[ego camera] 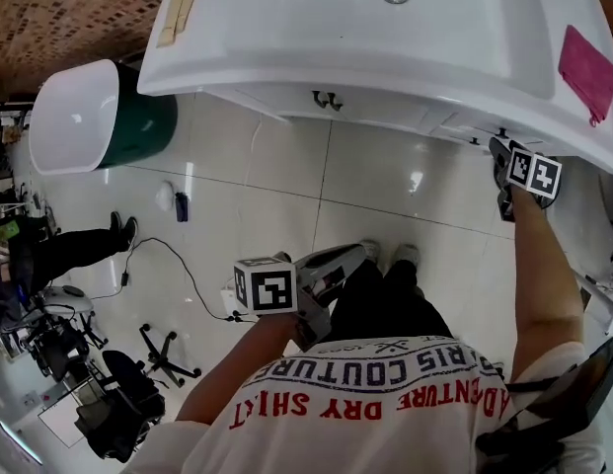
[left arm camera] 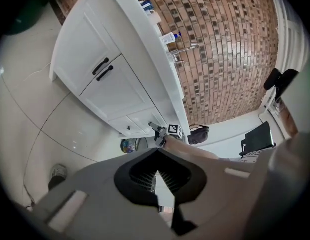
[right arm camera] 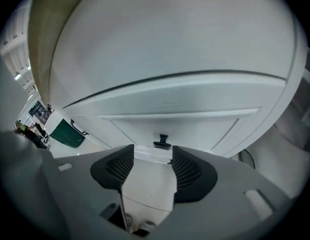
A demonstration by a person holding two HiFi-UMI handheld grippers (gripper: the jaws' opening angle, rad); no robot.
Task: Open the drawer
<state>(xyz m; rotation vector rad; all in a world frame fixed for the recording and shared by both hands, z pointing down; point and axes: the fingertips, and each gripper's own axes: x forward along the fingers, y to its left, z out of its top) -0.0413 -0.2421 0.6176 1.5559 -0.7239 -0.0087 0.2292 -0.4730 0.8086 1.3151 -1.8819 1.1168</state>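
The drawer (right arm camera: 194, 126) sits in the white vanity cabinet (ego camera: 385, 107), just under the right end of the washbasin (ego camera: 434, 28) and to the right of the double doors with their paired dark handles (ego camera: 327, 99). Its panelled front looks flush with the frame, so it appears to be closed. The right gripper (right arm camera: 152, 159) is up close to it with the jaws spread wide and nothing between them. The small dark drawer handle (right arm camera: 162, 143) stands just beyond the tips and roughly in line with the gap. The left gripper (left arm camera: 157, 174) hangs low in front of the person's body, well away from the cabinet, with its jaws together and empty. The drawer front looks like stiff painted board and should not flex. The drawer probably runs on slides and will give some steady resistance rather than real weight. The handle is the only sensible hold. It is a short bar standing off the face on a post, narrow and likely smooth, so the pads could slip off unless they close squarely across it. The pull should then run straight out from the front, since a slanted pull might jam the drawer or twist the handle loose.
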